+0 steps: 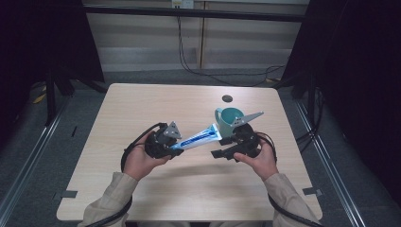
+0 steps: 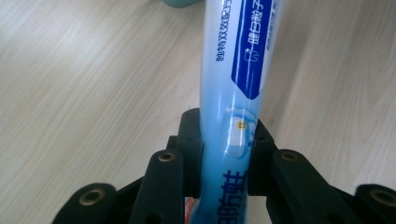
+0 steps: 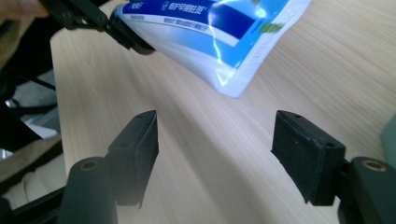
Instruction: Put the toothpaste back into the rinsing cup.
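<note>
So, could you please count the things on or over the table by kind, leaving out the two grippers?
Toothpaste tube: 1, blue and white, held over the table
Mug: 1, teal, standing on the table
Round dark spot: 1, on the table behind the mug; I cannot tell what it is
Total: 3

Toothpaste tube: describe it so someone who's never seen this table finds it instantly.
On the light wooden table, look just ahead of the person's two hands. The toothpaste tube runs from the left claw, shut on one end, toward the teal mug. It is the only flat white-and-blue thing with printed lettering; its wide crimped end points at the mug.
</note>
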{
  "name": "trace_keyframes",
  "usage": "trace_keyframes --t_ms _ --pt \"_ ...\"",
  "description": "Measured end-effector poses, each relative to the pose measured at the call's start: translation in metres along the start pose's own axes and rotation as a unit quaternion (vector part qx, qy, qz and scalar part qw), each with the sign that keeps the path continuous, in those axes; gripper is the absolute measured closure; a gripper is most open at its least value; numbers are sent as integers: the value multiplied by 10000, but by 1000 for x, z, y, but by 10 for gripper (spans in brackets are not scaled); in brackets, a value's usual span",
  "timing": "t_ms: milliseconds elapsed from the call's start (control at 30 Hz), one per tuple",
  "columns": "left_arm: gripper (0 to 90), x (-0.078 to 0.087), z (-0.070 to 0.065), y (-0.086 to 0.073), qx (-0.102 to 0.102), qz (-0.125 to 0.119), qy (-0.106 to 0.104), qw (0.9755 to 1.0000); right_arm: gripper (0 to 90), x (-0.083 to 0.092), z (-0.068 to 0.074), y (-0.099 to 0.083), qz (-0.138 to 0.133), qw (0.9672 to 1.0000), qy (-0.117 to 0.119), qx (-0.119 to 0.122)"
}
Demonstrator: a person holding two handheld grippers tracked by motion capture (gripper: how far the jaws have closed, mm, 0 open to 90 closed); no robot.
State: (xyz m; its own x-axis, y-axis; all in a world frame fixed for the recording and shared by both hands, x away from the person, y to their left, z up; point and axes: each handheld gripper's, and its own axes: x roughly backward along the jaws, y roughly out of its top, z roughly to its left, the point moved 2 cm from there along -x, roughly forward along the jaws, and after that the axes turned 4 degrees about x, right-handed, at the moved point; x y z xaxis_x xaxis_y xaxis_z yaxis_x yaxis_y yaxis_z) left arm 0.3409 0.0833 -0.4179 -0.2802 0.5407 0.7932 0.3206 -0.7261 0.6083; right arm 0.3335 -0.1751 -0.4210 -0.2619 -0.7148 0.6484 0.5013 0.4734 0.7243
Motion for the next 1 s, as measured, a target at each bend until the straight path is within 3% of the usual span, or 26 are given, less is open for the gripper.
trace_keyframes --t_ms 200,433,667,1000 --pt "739 -2 -1 2 102 -97 -31 9999 328 -9 1 -2 -373 9991 63 -182" --pt "739 -4 -2 8 174 -261 -83 9995 340 -13 5 -1 -455 9987 95 -217" --pt "739 -6 -3 8 225 -273 -87 9993 341 -16 6 -1 -493 9985 82 -209" --pt "739 -13 -5 6 407 -315 -114 9986 376 -22 6 1 -769 9956 208 -491"
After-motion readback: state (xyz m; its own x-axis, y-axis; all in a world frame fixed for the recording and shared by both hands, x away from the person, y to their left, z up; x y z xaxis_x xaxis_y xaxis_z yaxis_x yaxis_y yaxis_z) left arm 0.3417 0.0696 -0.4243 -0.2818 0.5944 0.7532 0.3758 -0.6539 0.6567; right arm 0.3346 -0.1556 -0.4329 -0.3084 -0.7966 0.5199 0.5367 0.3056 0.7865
